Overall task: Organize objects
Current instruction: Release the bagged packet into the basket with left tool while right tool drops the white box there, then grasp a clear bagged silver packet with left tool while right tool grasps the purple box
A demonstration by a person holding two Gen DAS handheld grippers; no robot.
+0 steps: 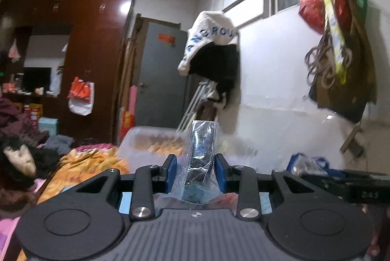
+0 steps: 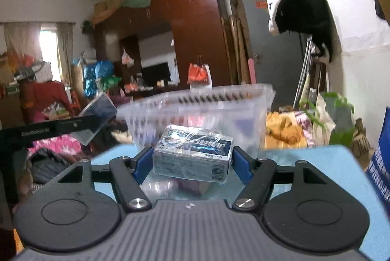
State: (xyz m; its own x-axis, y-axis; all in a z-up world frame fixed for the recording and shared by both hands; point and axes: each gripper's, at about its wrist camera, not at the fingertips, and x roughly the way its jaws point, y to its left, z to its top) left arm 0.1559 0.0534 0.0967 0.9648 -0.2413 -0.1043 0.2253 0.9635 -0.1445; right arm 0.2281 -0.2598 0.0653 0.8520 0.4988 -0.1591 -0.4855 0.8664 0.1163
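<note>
Left gripper (image 1: 195, 170) has its fingers clamped narrow on a plastic-wrapped dark box (image 1: 201, 161) standing upright, lifted in the air. Right gripper (image 2: 192, 162) – fingers set wider, pinching a wrapped blue-grey box (image 2: 192, 156) lying flat, just before a clear basket (image 2: 199, 112).

The left gripper (image 1: 195, 172) stood with an upright wrapped packet (image 1: 200, 158) between its pads, the clear slotted basket (image 1: 146, 146) behind it and the bed (image 1: 82, 163) to its left, while the right gripper (image 2: 192, 163) had a flat wrapped box (image 2: 192, 156) between its pads, before that basket (image 2: 195, 109).
</note>
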